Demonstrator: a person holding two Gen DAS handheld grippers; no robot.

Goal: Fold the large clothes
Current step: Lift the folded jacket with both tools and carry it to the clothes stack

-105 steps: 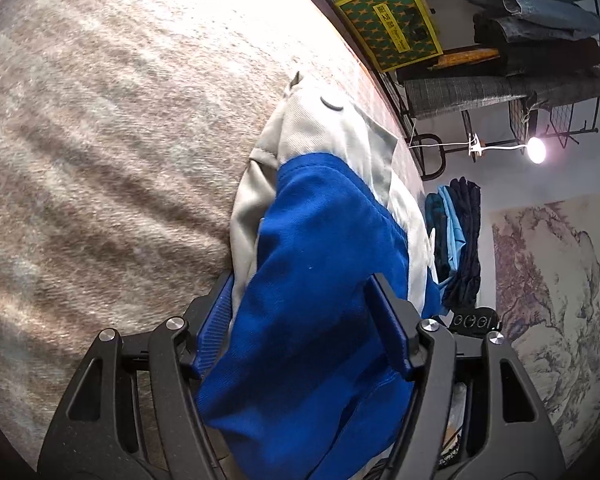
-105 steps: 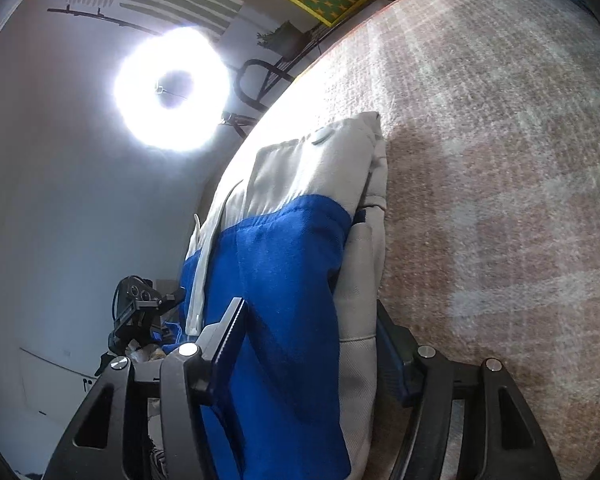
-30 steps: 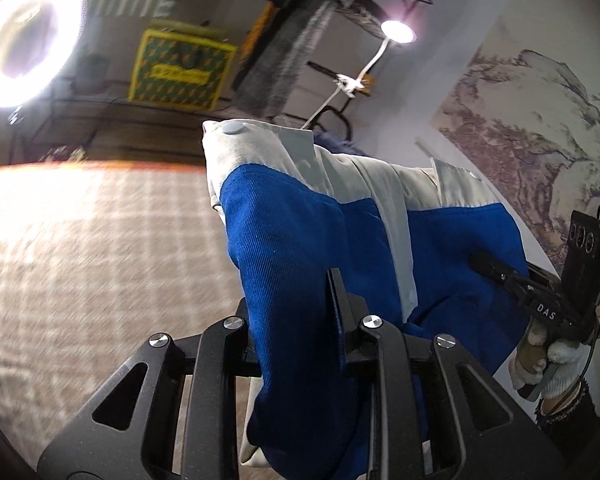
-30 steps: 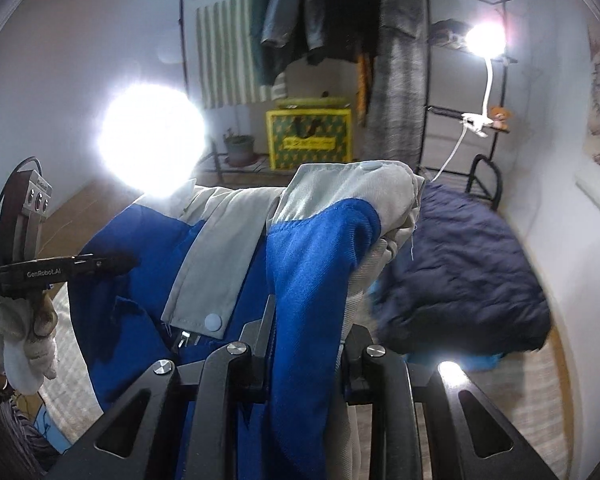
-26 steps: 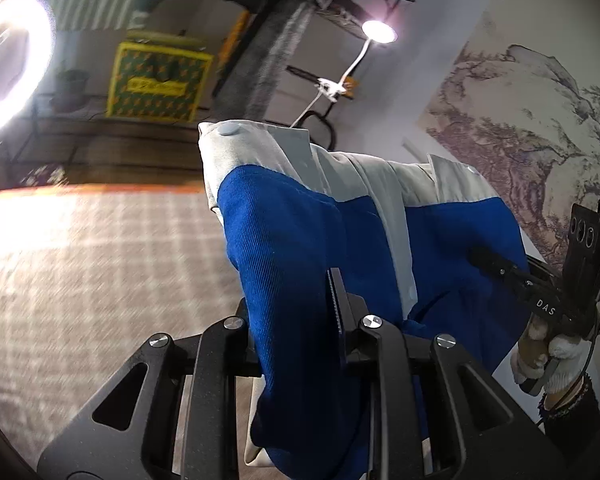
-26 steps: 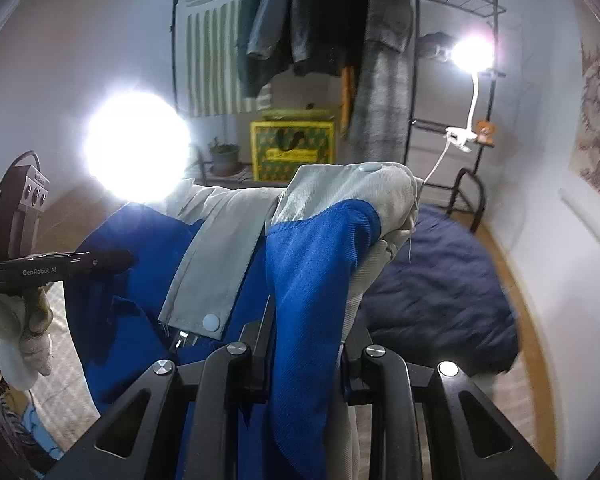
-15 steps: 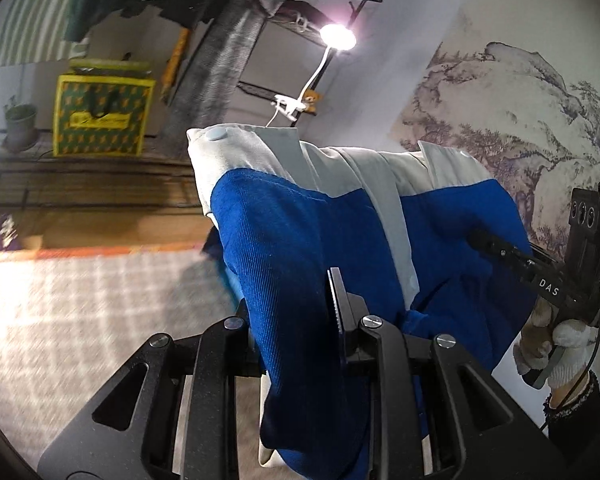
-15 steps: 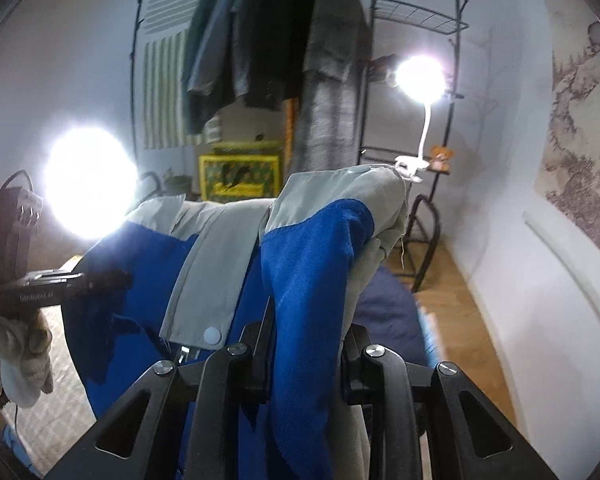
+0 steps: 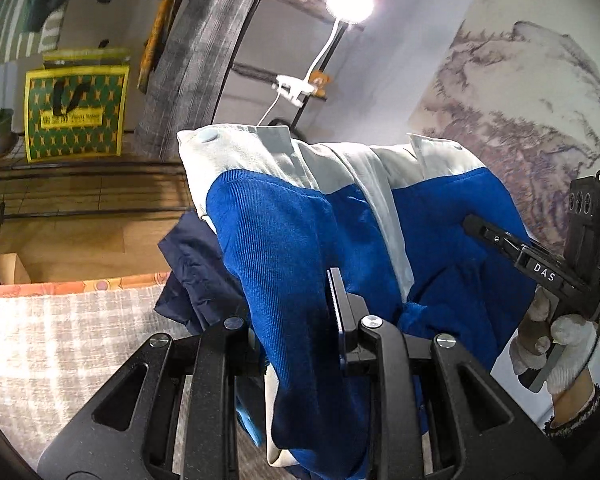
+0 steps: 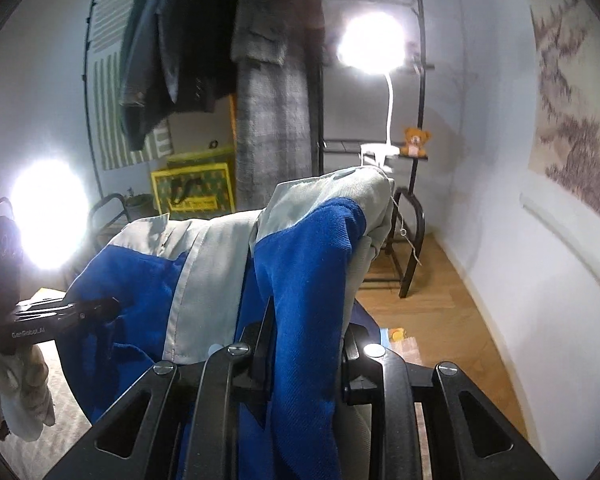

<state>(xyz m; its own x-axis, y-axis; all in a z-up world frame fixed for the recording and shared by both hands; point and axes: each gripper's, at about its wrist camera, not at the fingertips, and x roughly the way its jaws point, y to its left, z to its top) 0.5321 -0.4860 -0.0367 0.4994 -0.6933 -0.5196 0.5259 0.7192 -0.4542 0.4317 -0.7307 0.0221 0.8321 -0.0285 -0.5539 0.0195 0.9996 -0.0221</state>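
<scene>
Between both grippers: we find the blue-and-grey jacket (image 9: 284, 248) lifted clear of the checked bed cover (image 9: 60, 320).
Left gripper (image 9: 296, 320): jaws narrow, pinching a thick blue fold.
Right gripper (image 10: 306, 344): jaws narrow, clamped on a bundled fold.
Handling: we judge it soft, bulky, fairly heavy, prone to sag; best held at layered seams.
Left view only: navy garment (image 9: 196, 276) beneath, gloved right hand (image 9: 556, 336).
Right view only: clothes rack (image 10: 228, 60), teddy (image 10: 414, 140), wooden floor (image 10: 452, 304).
</scene>
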